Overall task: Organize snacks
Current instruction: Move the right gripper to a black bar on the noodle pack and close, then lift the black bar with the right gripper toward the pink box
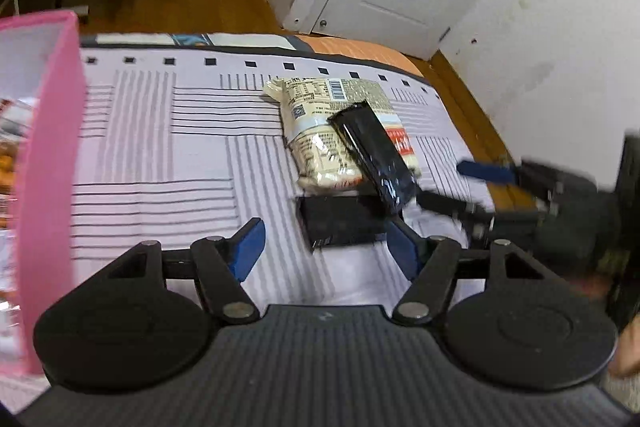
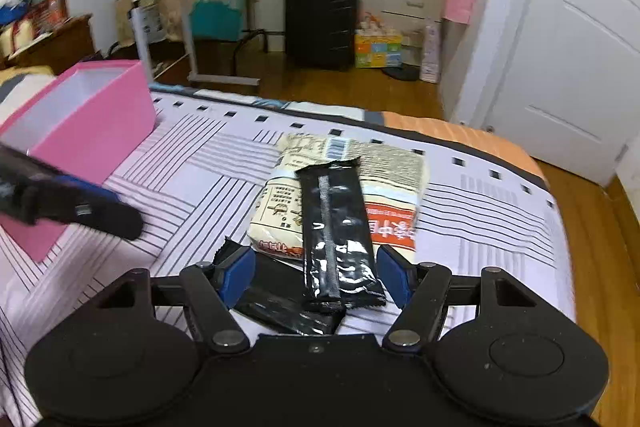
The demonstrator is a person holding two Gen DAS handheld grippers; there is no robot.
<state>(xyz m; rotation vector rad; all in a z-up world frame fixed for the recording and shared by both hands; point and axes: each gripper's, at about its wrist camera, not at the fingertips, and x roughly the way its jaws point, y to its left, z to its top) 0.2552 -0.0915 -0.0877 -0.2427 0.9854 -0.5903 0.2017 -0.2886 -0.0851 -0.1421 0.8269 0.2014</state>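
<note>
A cream noodle pack (image 1: 316,131) (image 2: 396,179) lies on the striped bed sheet (image 1: 160,155). A long glossy black packet (image 1: 372,155) (image 2: 340,227) rests slanted across it. A second black packet (image 1: 340,223) (image 2: 280,303) lies flat under the long one's near end. My left gripper (image 1: 326,249) is open just above the sheet, with the flat black packet between its blue pads and neither pad pressing on it. My right gripper (image 2: 316,275) (image 1: 460,189) is open around the near end of the long black packet, without squeezing it. The left gripper (image 2: 100,211) shows blurred at the left of the right wrist view.
A pink box (image 1: 52,147) (image 2: 92,131) stands open-topped on the bed's left side, with snacks inside. Beyond the bed's far edge are a wooden floor (image 2: 340,87), a black suitcase (image 2: 320,19), a colourful carton (image 2: 378,49) and a white door (image 2: 560,67).
</note>
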